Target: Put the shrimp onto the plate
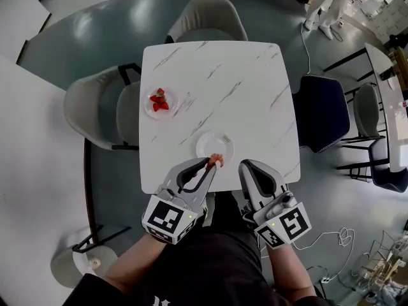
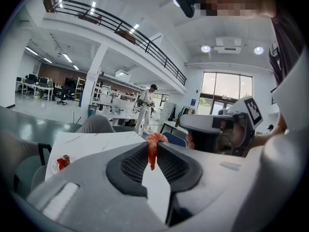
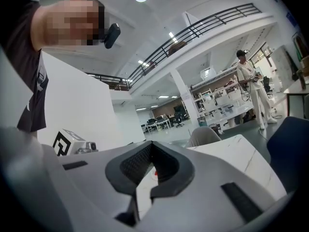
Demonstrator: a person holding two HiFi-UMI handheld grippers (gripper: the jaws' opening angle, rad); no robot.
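Observation:
My left gripper (image 1: 213, 165) is shut on an orange-pink shrimp (image 1: 217, 160), held just over the near rim of the empty white plate (image 1: 213, 145). In the left gripper view the shrimp (image 2: 152, 151) hangs pinched between the two dark pads, its curled end sticking up past the tips. A second small plate (image 1: 148, 109) with several red shrimp (image 1: 159, 101) sits at the table's left side. My right gripper (image 1: 246, 166) hovers over the table's near edge to the right of the empty plate, jaws shut with nothing in them (image 3: 151, 146).
The white marble table (image 1: 236, 75) is square. Grey chairs (image 1: 95, 104) stand at its left and far side, a dark blue chair (image 1: 322, 110) at its right. A person in white (image 1: 328, 2) stands in the far background. Cables lie on the floor at right.

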